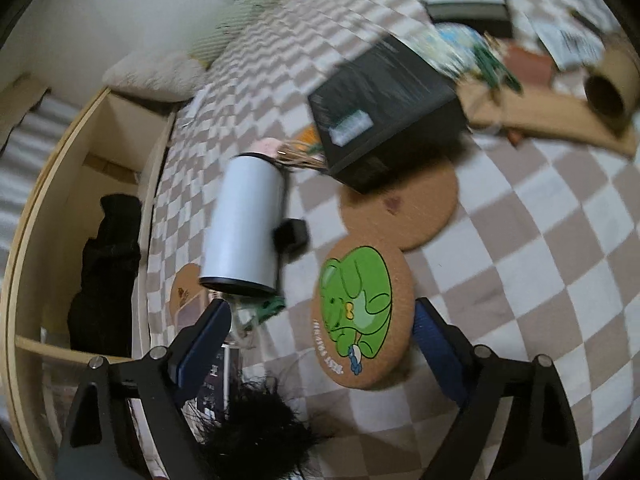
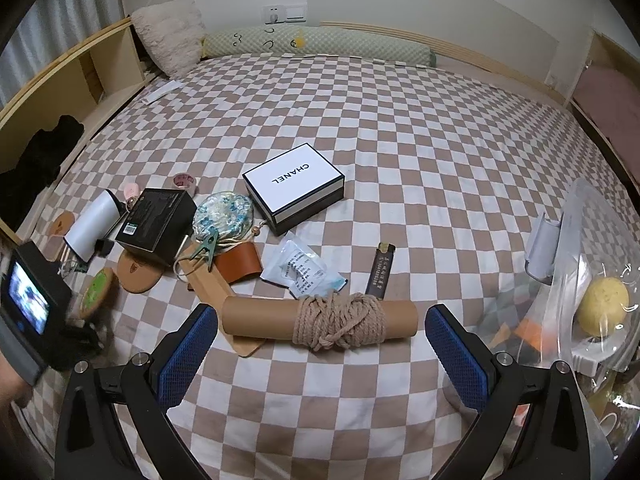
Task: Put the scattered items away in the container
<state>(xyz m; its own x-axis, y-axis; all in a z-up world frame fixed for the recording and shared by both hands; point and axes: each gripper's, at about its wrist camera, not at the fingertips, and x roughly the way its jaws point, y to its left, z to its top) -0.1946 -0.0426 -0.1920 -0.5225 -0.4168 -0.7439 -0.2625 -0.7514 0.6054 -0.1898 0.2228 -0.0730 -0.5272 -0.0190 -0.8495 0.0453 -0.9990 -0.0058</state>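
Hovering over the checked bed, the left gripper has its jaws spread apart around a round cork coaster printed with a green cartoon animal; the pads do not seem to press on it. The coaster looks propped up on one edge, and its rim sits close to both pads. The risk I see is that such a thin, stiff disc can twist or pop out if the jaws meet it off-centre, or the soft bedding may give way and let it slide flat. Just beyond the coaster lies a pale blue bottle and a plain cork coaster, partly under a black box; a careless sweep could nudge either.

The right gripper also has its jaws apart and empty, with a cardboard tube wound with rope lying just ahead of them. To the right of that tube stands the clear plastic container, already holding a yellow fruit. Most of the clutter is still on the bed.
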